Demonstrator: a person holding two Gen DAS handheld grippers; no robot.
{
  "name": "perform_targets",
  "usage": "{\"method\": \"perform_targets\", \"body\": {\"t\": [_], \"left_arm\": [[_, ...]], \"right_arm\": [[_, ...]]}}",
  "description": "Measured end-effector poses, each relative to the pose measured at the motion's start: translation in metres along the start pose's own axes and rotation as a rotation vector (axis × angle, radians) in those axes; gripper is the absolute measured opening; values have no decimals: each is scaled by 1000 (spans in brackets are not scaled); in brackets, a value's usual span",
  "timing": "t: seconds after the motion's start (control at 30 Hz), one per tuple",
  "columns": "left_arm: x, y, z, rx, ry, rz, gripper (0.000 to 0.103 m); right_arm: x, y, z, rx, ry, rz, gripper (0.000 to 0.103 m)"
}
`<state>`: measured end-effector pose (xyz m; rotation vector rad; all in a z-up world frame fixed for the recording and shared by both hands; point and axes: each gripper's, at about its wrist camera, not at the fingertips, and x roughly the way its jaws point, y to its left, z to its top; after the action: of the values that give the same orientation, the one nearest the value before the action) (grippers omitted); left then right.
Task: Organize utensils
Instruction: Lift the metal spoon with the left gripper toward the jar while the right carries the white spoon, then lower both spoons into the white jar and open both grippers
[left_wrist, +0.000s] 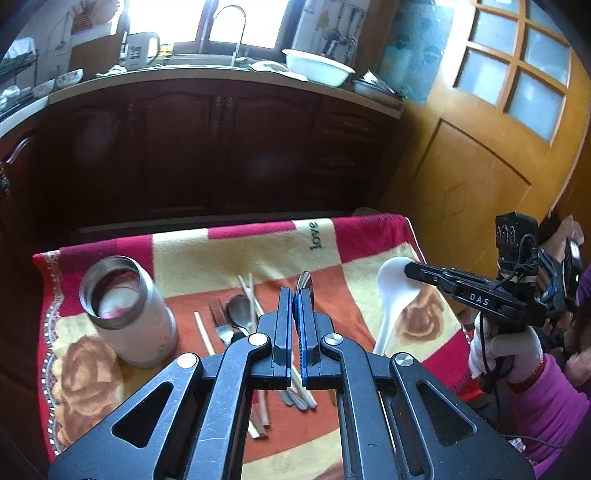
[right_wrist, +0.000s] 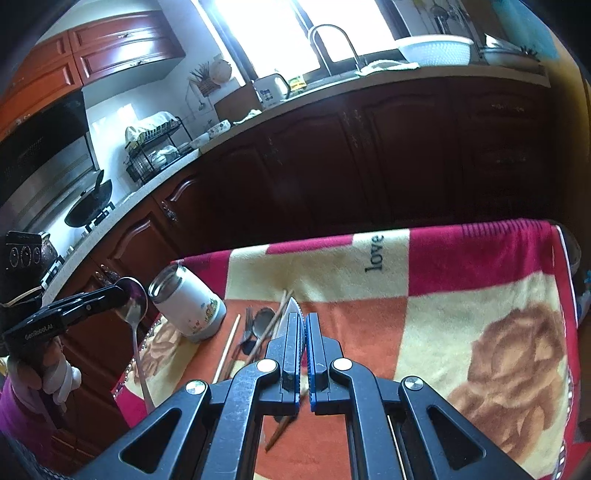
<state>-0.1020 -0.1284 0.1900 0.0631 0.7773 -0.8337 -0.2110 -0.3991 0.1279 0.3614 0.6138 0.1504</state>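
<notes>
My left gripper (left_wrist: 295, 301) is shut on the bowl of a metal spoon (left_wrist: 305, 283). In the right wrist view this gripper (right_wrist: 120, 291) holds the spoon (right_wrist: 133, 301) in the air left of the table, handle hanging down. My right gripper (right_wrist: 303, 323) is shut on a white plastic spoon (right_wrist: 290, 314). The left wrist view shows that gripper (left_wrist: 410, 268) pinching the white spoon (left_wrist: 393, 295) at its bowl, over the table's right side. A white steel-rimmed cup (left_wrist: 127, 314) (right_wrist: 190, 306) stands open and upright at the table's left.
A fork (left_wrist: 218, 319), a second metal spoon (left_wrist: 239, 312) and wooden chopsticks (left_wrist: 250, 295) lie mid-table on the red, cream and orange blanket (left_wrist: 207, 254). Dark kitchen cabinets (left_wrist: 221, 147) stand beyond the table, and a wooden door (left_wrist: 480, 147) is on the right. Gloved hands (left_wrist: 513, 350) hold the grippers.
</notes>
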Motion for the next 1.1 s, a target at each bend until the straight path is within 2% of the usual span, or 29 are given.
{"method": "perform_targets", "body": {"t": [0.33, 0.7, 1.0, 1.1], "left_arm": [[-17, 51, 1, -60, -33, 81, 1], [-20, 83, 2, -64, -43, 160, 1], [-31, 108, 11, -96, -72, 179, 1], [-38, 119, 21, -111, -107, 212, 1]], "right_arm": [[29, 34, 26, -58, 25, 34, 2], [64, 78, 48, -126, 53, 66, 2], [81, 107, 66, -144, 39, 102, 2], [86, 122, 76, -150, 16, 113, 2]]}}
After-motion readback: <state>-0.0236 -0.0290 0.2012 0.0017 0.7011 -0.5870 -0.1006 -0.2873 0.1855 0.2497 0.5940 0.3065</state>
